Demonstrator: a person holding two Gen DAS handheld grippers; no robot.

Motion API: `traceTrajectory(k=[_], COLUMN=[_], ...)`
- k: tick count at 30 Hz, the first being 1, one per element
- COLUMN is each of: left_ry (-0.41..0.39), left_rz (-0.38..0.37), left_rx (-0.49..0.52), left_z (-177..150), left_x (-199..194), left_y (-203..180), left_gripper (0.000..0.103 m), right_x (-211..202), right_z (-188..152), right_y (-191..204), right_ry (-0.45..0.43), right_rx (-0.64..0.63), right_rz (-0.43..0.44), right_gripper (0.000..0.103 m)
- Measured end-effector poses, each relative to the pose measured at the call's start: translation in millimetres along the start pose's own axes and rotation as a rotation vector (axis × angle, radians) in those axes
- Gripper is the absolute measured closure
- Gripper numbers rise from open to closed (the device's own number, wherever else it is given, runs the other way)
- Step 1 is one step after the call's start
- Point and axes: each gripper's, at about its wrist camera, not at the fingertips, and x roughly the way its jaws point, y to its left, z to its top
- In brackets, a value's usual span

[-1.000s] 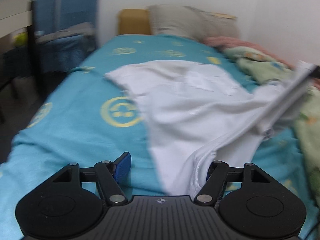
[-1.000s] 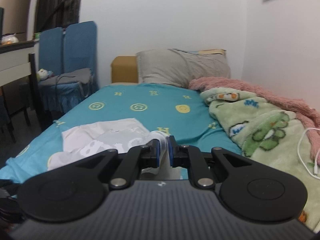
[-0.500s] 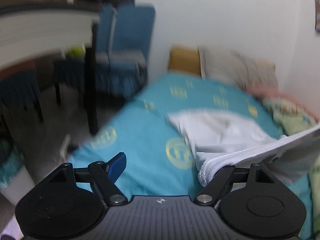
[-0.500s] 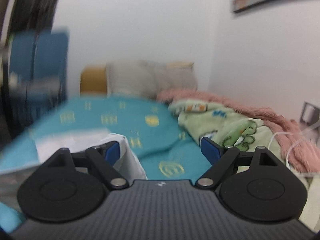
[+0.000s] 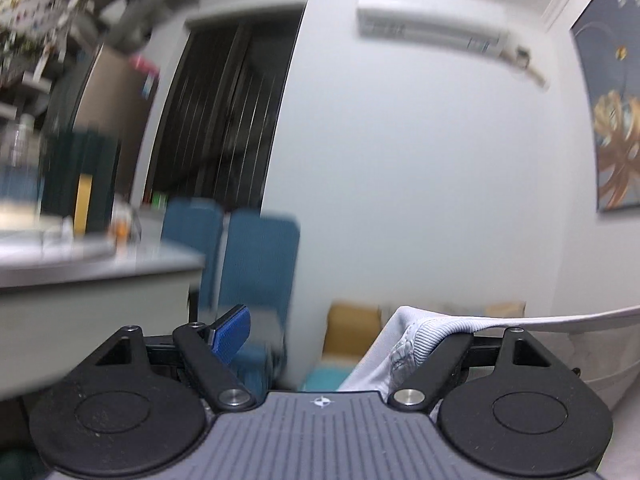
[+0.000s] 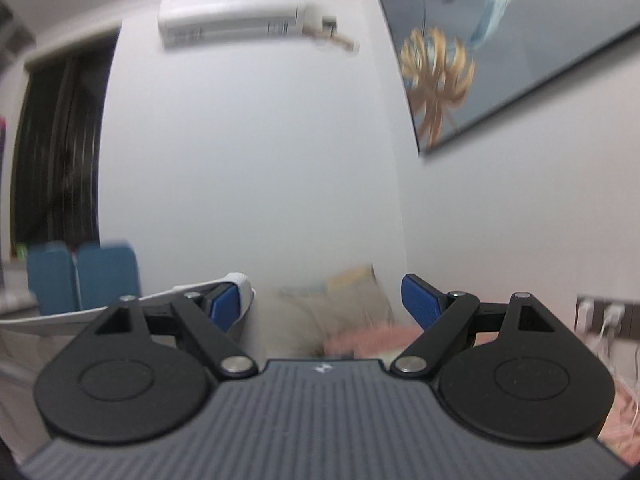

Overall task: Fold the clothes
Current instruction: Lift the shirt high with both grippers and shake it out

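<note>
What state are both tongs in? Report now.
Left tongs: open, white ribbed-edge cloth garment draped over one finger.
Right tongs: open, same garment draped over one finger.

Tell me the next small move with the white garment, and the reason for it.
Probably ease both claws apart to stretch the white garment flat. Its ribbed edge hangs hooked over one finger of the left claw and one of the right claw, both wide open, with nothing pinched between the pads.

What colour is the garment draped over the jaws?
White, with a ribbed hem; the garment shows best in the left wrist view.
</note>
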Motion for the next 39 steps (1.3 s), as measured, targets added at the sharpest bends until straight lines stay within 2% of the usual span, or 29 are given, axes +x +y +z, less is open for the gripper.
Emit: traceTrajectory(k=[4,9,13,18,22,26,30,35,39], left_ry=[-0.093,-0.189,-0.271,-0.276,-0.213,-0.096,0.003,0.102,0.116], left_rz=[-0.011,-0.019,-0.026,-0.076,-0.074,-0.086,-0.087,-0.079,-0.054], left_rx=[0.012,0.021,0.025,0.010,0.025,0.023,0.063,0.090,0.148], left_z=[71,149,203,238,226,181,133,86,59], left_x=[-32,-98,-156,-203,-201,-149,-80,18,106], left_y=[-5,-6,-6,-3,3,12,13,-5,-32], left_gripper=[0.021,0.021,0.021,0.021,0.021,0.021,0.021,0.021,0.021], right_x=[-33,-86,-139,-175,-175,-148,-102,-14,75], right_z=[69,148,195,223,213,178,135,85,51], right_y=[-1,-3,-1,-9,-8,-2,14,14,13], right_ry=[-0.074,-0.154,-0.234,-0.239,-0.167,-0.062,0.033,0.128,0.188], right_rx=[0.014,0.027,0.020,0.055,0.035,0.035,0.021,0.003,-0.009], right_rz=[0.027,0.054,0.054,0.070,0.082,0.098,0.085,0.064,0.029], right_gripper=[0.018,0.018,0.018,0.016,0.016,0.016,0.016,0.017,0.017])
